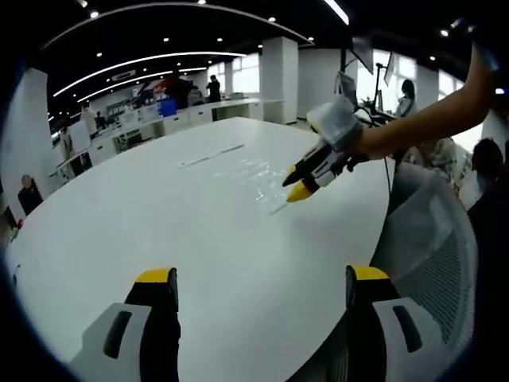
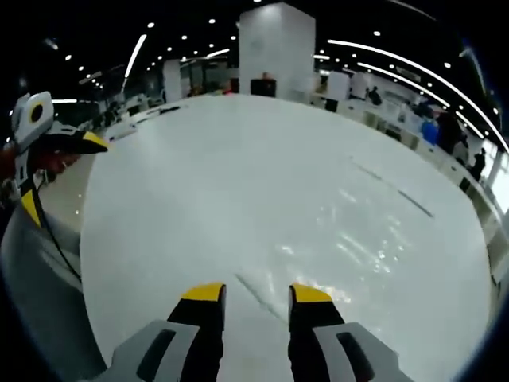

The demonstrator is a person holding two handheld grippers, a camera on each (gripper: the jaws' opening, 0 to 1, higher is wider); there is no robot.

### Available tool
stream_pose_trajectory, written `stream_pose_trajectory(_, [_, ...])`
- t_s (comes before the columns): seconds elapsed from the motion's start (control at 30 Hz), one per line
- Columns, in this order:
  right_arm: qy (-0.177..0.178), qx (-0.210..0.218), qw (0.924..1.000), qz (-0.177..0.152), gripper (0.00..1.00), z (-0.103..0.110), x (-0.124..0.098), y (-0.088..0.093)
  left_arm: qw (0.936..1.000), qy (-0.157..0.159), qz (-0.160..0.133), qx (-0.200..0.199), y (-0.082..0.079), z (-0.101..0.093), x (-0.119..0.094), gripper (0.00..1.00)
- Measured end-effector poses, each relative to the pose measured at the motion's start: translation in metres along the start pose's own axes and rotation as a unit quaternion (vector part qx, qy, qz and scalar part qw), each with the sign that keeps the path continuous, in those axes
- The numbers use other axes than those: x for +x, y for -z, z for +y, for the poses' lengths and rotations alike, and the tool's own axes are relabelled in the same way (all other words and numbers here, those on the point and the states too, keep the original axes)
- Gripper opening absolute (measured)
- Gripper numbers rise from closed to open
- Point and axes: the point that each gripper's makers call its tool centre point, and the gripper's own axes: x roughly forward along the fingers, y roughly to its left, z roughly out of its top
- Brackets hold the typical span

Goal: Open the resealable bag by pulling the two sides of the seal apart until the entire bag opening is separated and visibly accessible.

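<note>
A clear resealable bag [image 1: 248, 172] lies flat on the white round table [image 1: 159, 215], faint and glossy. In the right gripper view the bag [image 2: 358, 235] spreads ahead and to the right, and its near edge runs between the jaws. My right gripper [image 2: 256, 294] is open, low over that edge, with nothing clamped. In the left gripper view the right gripper [image 1: 297, 181] reaches in from the right on a person's arm [image 1: 421, 119], tips at the bag's near corner. My left gripper [image 1: 261, 277] hangs wide open over bare table, well short of the bag.
A grey mesh office chair [image 1: 433, 239] stands at the table's edge beside the left gripper. A thin dark strip [image 2: 394, 189] lies on the table beyond the bag. Desks, a white pillar [image 2: 274, 44] and several people fill the office behind.
</note>
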Motion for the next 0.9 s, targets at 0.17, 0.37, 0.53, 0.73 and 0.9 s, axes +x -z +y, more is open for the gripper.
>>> stream_pose_trajectory(0.17, [0.0, -0.008, 0.9998, 0.015, 0.24, -0.004, 0.006, 0.007, 1.0, -0.002, 0.002, 0.003, 0.0, 0.003, 0.001, 0.85])
stream_pose_trajectory(0.37, [0.001, -0.001, 0.9997, 0.024, 0.23, -0.008, 0.012, 0.011, 1.0, -0.003, 0.003, 0.001, 0.001, 0.004, 0.002, 0.84])
stream_pose_trajectory(0.53, [-0.002, 0.0, 0.9997, 0.025, 0.2, -0.006, 0.017, 0.011, 1.0, -0.003, 0.007, 0.0, 0.005, 0.004, 0.001, 0.84])
stream_pose_trajectory(0.73, [-0.005, -0.005, 0.9994, 0.034, 0.16, -0.004, 0.023, 0.014, 0.9999, -0.006, 0.014, 0.0, 0.008, 0.006, 0.0, 0.84])
stream_pose_trajectory(0.9, [-0.012, -0.007, 0.9993, 0.036, 0.15, 0.0, 0.025, 0.016, 0.9998, -0.009, 0.016, 0.0, 0.009, 0.008, -0.001, 0.84])
